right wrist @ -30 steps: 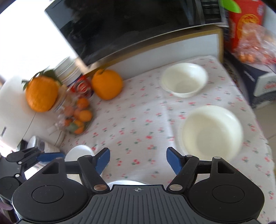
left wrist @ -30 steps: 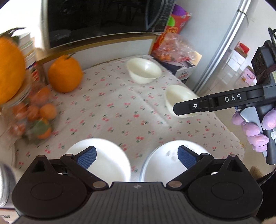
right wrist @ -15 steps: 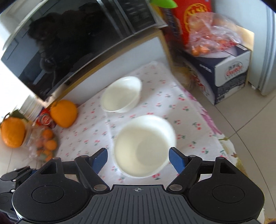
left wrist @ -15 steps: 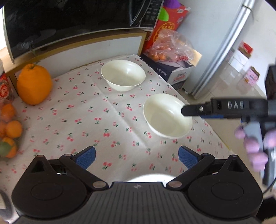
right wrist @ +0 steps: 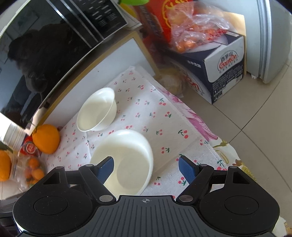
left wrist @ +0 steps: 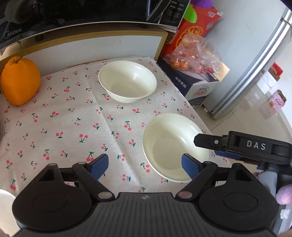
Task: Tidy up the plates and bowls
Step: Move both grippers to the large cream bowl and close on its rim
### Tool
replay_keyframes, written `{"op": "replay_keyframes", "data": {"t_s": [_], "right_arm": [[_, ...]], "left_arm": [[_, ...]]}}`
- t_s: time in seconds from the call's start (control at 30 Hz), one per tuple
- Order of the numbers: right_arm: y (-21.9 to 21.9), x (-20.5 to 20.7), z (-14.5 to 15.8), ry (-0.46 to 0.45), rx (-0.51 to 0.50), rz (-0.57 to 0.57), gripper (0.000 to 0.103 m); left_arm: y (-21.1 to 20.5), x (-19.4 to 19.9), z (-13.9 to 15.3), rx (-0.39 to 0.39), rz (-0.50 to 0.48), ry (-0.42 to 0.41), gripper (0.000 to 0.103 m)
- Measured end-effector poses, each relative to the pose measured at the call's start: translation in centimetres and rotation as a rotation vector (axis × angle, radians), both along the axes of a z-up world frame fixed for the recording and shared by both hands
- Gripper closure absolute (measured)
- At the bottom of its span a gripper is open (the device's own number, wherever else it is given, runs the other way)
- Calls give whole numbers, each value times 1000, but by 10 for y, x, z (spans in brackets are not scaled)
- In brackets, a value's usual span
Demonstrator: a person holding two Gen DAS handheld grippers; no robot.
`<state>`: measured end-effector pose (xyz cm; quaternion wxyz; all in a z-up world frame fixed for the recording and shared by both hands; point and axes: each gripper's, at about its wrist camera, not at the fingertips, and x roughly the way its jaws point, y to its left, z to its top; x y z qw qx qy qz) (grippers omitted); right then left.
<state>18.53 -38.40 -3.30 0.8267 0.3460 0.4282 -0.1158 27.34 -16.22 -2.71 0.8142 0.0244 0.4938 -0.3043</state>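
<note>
Both grippers moved nearer 2 bowls [left wrist: 127,81] [left wrist: 173,145]; 1 orange [left wrist: 20,81].

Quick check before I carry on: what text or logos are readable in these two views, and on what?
"Midea": black microwave.
"DAS": right gripper, side of its finger.
"GantOn": navy and white box; Chinese print there too small.
Microwave panel labels: blurred.
Red can emblem: unreadable.

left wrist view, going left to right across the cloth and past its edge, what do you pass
large orange fruit → far white bowl → near white bowl → bag of small oranges on the dark box → fridge
</note>
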Motion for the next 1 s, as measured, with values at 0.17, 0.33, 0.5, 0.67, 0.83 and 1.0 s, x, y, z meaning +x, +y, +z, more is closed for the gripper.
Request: {"op": "replay_keyframes", "data": {"t_s": [0.17, 0.33, 0.5, 0.67, 0.83, 1.0], "right_arm": [[-2, 2, -4, -7, 1, -16, 23], [-2, 3, -6, -9, 18, -30, 24], [-1, 3, -8, -8, 15, -37, 29], [-1, 4, -9, -2, 19, -39, 41], [0, 4, -12, 5, 29, -44, 53], [1, 4, -14, 10, 33, -42, 67]], "left_arm": [[-5, 2, -5, -17, -4, -6, 31], [-7, 6, -9, -60, 12, 16, 47], [-9, 8, -12, -86, 22, 28, 58], [-11, 9, -15, -97, 14, 42, 65], [-13, 11, -19, -104, 12, 56, 73], [-11, 13, -22, -110, 21, 72, 82]]}}
